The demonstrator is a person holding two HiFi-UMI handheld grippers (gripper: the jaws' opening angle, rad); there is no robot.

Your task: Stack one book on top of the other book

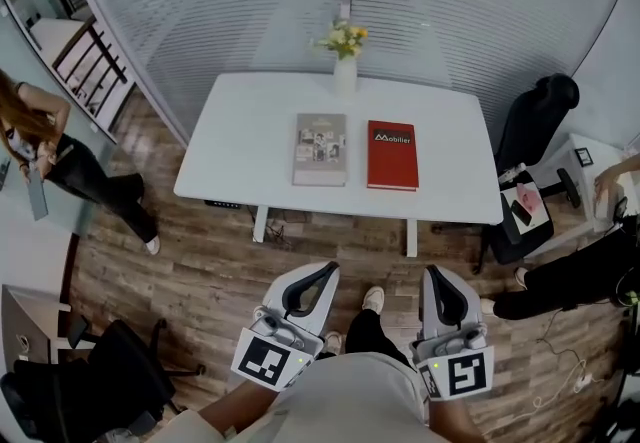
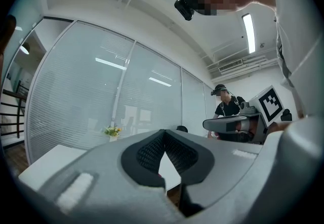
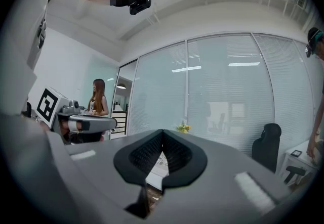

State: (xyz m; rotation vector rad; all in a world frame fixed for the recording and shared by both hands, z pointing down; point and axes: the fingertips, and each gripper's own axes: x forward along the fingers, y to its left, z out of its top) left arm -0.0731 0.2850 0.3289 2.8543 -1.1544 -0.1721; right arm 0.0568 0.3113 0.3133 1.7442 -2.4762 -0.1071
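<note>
Grey book lying flat on white bench, well ahead of left hand-held gripper. Red book just beside it, ahead and slightly inward of right hand-held gripper. Apart, covers up; probably laid so for easy lifting of one onto the other. Stacking not begun. Left jaws: together, nothing between, touching nothing. Right jaws: likewise closed and empty. Both held level, short of bench edge.
</note>
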